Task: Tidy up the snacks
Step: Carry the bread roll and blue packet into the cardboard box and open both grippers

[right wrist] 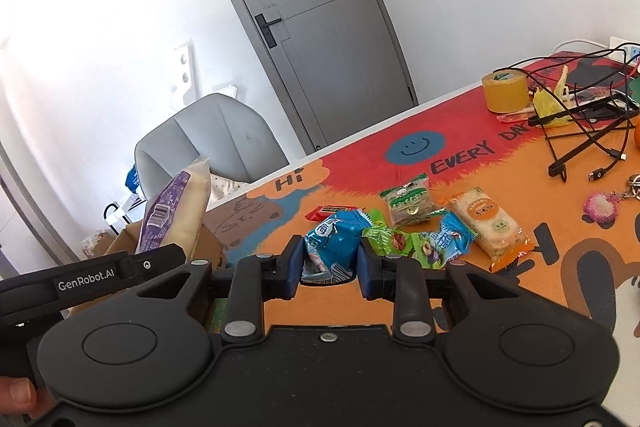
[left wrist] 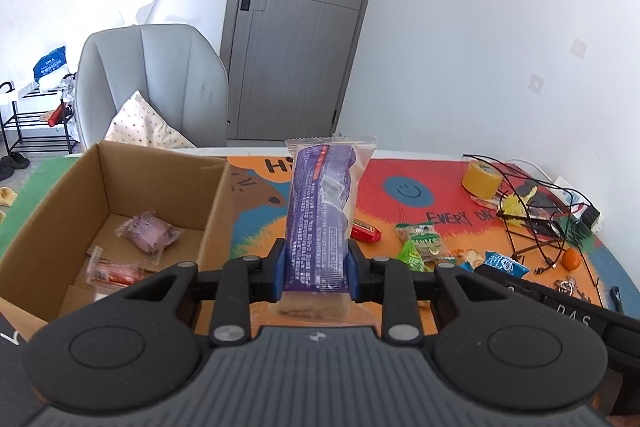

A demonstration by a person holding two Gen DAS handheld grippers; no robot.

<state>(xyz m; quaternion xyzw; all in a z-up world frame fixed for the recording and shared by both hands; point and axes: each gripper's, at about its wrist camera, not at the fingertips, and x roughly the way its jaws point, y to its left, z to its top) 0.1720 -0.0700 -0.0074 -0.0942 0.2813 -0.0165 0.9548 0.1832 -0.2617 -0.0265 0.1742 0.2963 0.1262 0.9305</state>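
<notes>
The purple-wrapped snack bar (left wrist: pixel 320 215) stood up between the blue pads of the left gripper (left wrist: pixel 318 273), whose jaws were clamped on its lower end, raised above the worktop (left wrist: pixel 432 187) just right of the cardboard box (left wrist: pixel 52 211). The right gripper (right wrist: pixel 329 265) had its jaws clamped on a blue snack packet (right wrist: pixel 334 239), lifted over the loose pile of snacks. That pile – a green-wrapped packet (right wrist: pixel 408 205), an orange-ended cracker packet (right wrist: pixel 490 225), a second blue packet (right wrist: pixel 454 233) and a small red bar (right wrist: pixel 326 213) – lay on a bright cartoon-printed cloth of orange, red and blue covering the worktop. Further back sat a roll of yellow tape (right wrist: pixel 505 91) beside a tangle of black cables (right wrist: pixel 580 131). The open box held two wrapped snacks – a pinkish one (left wrist: pixel 148 233) near its back wall and a red-and-white one (left wrist: pixel 114 271) nearer the front. Behind the worktop stood a grey chair (left wrist: pixel 160 79) with a dotted cushion (left wrist: pixel 142 125), a grey door (left wrist: pixel 296 27) and white walls.
</notes>
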